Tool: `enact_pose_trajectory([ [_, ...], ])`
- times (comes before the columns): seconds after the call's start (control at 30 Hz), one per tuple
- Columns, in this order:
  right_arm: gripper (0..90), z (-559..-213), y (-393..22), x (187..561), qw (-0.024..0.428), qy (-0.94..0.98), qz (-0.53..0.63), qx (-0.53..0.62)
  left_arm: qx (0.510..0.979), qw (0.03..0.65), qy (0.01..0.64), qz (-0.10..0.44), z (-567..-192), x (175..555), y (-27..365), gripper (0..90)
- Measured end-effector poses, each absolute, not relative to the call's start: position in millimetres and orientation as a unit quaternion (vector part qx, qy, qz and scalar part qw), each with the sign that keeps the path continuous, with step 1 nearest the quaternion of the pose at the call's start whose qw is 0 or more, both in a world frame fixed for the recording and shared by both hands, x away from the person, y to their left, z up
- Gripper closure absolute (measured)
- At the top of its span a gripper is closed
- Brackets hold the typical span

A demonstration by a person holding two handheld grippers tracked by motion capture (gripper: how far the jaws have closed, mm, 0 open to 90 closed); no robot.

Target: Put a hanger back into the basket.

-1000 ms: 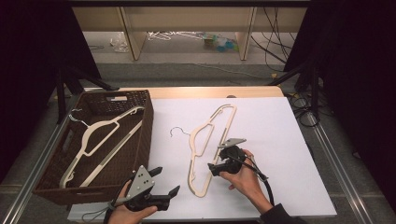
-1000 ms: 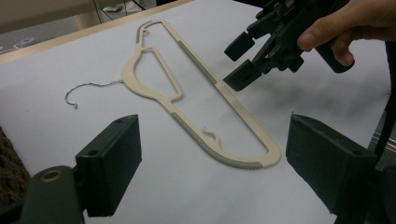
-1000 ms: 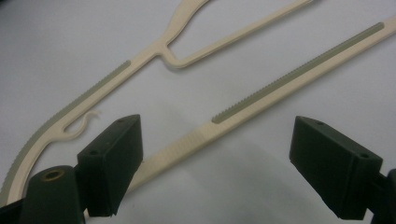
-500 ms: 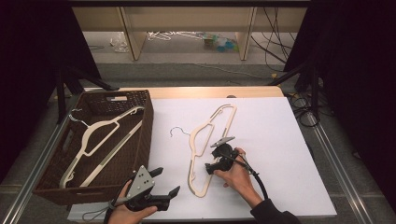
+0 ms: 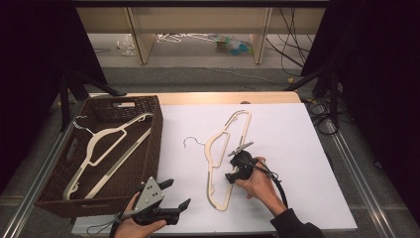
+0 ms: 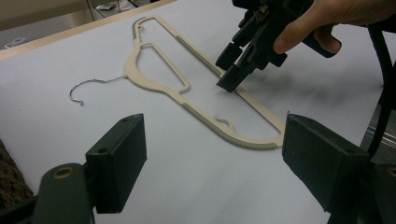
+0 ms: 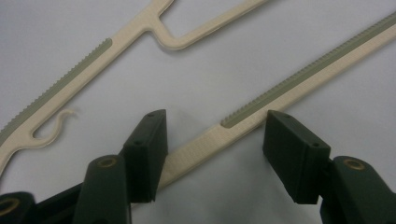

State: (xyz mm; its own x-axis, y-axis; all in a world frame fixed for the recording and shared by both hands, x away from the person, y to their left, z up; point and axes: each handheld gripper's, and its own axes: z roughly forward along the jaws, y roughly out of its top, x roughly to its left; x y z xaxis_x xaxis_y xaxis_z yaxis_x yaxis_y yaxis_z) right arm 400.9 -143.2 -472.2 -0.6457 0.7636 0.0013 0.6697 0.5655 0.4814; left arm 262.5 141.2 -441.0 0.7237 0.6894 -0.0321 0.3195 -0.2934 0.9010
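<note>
A cream plastic hanger (image 5: 209, 168) with a wire hook lies flat on the white table top (image 5: 287, 139). My right gripper (image 5: 229, 166) is down at the hanger's long straight bar, held by a hand. In the right gripper view its jaws (image 7: 212, 126) stand open on either side of that ribbed bar (image 7: 289, 79), with gaps on both sides. My left gripper (image 5: 171, 196) is held near the table's front edge, open and with nothing between its jaws (image 6: 212, 128). It faces the hanger (image 6: 159, 79) and the right gripper (image 6: 254, 42).
A dark woven basket (image 5: 157, 124) stands at the left of the table with a second cream hanger (image 5: 106, 144) lying in it. A black cable (image 5: 280, 186) trails from the right gripper. Shelving and loose wires lie beyond the table's far edge.
My right gripper has shifted slightly left onto the hanger's bar, so its open jaws now straddle it. The left gripper and the hanger have not moved.
</note>
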Motion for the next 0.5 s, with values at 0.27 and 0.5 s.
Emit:
enact_pose_trajectory([
  [0.27, 40.8, -468.4, -145.4, 399.1, 0.084, 0.883, 0.2, 0.415, 0.785, 0.497, 0.32, 0.185, -441.5, 262.6, 140.7, 23.2],
  [0.5, 46.5, -467.0, -148.3, 400.8, 0.076, 0.895, 0.192, 0.395, 0.782, 0.5, 0.32, 0.189, -441.1, 262.5, 141.7, 23.6],
])
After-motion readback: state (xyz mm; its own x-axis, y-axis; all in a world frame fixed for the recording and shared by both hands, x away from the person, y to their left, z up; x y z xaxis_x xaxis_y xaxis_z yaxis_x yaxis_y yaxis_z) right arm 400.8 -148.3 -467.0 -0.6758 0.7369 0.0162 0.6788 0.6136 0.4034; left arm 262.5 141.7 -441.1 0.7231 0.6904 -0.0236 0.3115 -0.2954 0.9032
